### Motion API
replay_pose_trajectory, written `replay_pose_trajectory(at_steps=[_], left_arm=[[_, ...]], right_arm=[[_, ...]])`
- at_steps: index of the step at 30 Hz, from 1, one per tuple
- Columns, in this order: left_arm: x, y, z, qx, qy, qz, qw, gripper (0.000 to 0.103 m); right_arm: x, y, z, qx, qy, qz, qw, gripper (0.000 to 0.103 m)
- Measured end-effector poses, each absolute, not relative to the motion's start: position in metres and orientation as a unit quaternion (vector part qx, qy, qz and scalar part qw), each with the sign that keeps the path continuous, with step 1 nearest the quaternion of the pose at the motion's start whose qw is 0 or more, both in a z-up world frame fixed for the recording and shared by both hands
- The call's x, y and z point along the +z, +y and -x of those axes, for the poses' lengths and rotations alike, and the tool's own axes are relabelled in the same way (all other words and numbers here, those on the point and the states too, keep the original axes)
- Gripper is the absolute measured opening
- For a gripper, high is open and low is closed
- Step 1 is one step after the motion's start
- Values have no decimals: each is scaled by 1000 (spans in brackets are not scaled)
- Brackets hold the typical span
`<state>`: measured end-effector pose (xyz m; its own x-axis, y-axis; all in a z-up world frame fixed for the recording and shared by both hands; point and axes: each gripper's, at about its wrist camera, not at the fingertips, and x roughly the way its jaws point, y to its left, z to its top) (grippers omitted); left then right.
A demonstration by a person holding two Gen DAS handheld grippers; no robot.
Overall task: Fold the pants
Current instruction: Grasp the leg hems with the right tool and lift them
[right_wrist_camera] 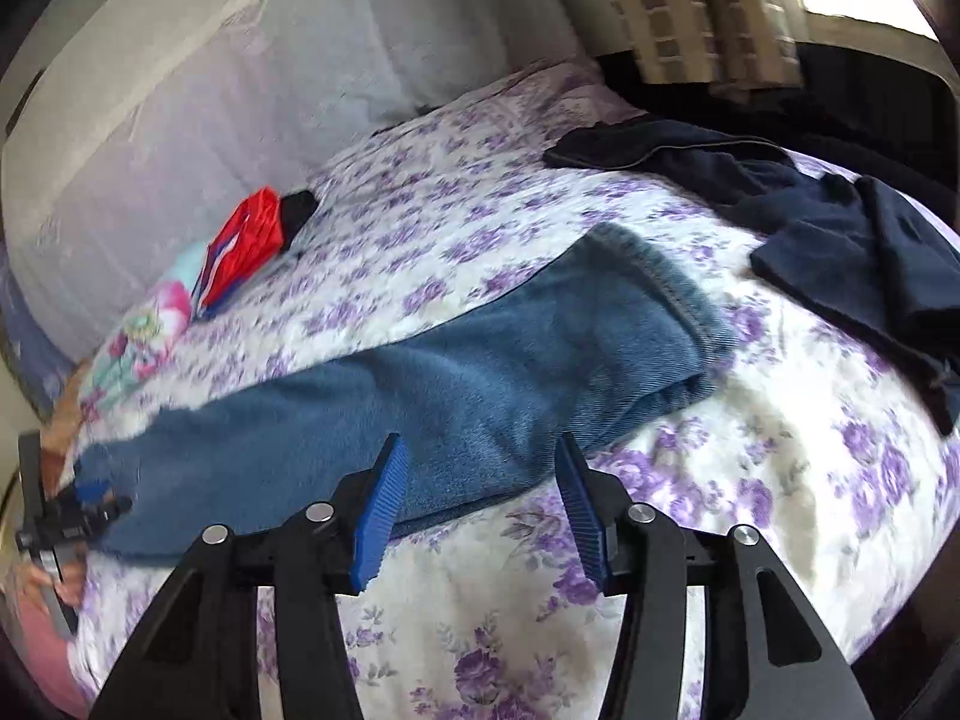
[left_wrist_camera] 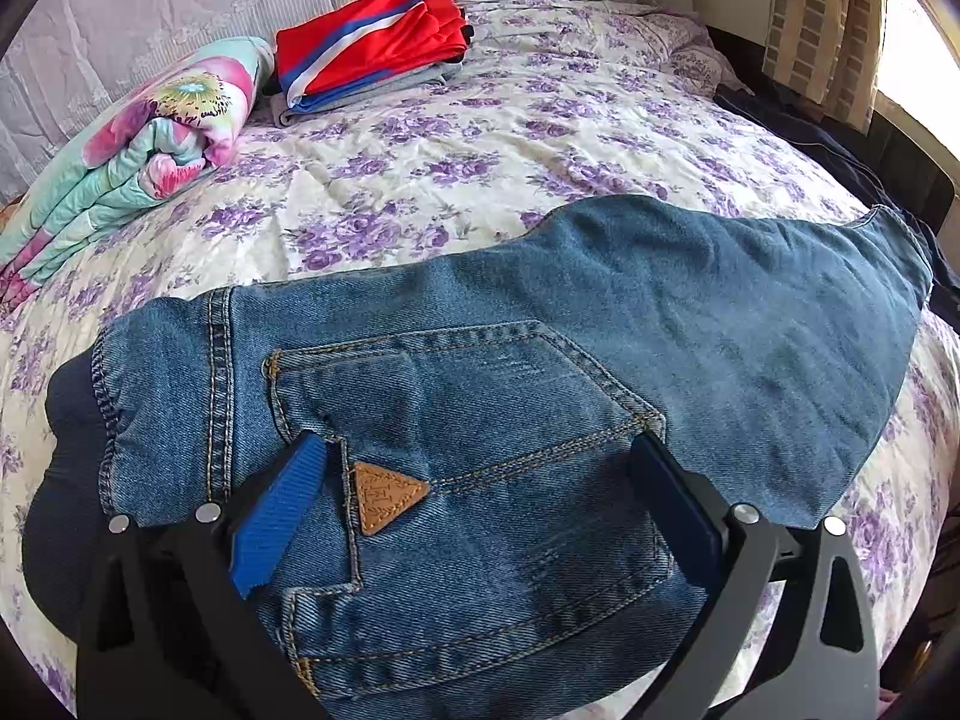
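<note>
Tongs on the left (left_wrist_camera: 480, 468) stand wide apart over the back pocket of the jeans (left_wrist_camera: 540, 360), gripping nothing; right tongs (right_wrist_camera: 480, 474) gape empty above the leg. Jeans lie across the floral bed (left_wrist_camera: 480, 138).

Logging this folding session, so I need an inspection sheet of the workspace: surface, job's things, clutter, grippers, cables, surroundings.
Surface: bed with purple-flowered cover, wrinkled.
Job's things: jeans lying across the bed, back pocket up, legs stacked.
Clutter: folded floral blanket, red folded clothes, dark garment.
Grippers: left gripper open, its fingers straddling the pocket; right gripper open at the jeans' near edge, nothing held.
Cables: nothing seen.
Surroundings: lace-draped headboard, curtain by a bright window.
</note>
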<state>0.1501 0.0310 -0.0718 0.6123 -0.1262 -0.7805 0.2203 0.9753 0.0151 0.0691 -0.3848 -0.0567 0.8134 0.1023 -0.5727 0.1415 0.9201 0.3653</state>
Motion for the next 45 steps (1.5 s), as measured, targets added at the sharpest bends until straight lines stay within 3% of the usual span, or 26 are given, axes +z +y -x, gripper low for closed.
replay_pose_trajectory(at_steps=[9,18,22,27,29,30,38,45], left_arm=[[-60,22,-141,-91,418,-62,902,98],[-44,-47,-120,-227,396,17,890,98],[-64,-84,-130,-239,424,19,873,98],[-86,-121,-126,-169,409,-90,892,99],[-84,-113,-130,-180,412,-71,890,99],[-83,-108,-131,-188,413,-56,889,99],[-50,-64,-128,-182,381,14,907,99],[-44,-3,-132,-125,365,61,921,99]], right_arm=[[-89,-439,-71,-64,301,-350,885,54],[-95,-447,-100,-56,285,-373,881,52],[-96,-446,-97,-63,279,-369,884,40],[-95,-438,-96,-79,281,-333,897,33],[-92,-435,-97,-87,281,-324,899,29],[-90,-432,-97,-85,279,-318,902,21],[-32,-370,-95,-122,233,-144,954,16],[13,-235,-89,-91,151,121,977,16]])
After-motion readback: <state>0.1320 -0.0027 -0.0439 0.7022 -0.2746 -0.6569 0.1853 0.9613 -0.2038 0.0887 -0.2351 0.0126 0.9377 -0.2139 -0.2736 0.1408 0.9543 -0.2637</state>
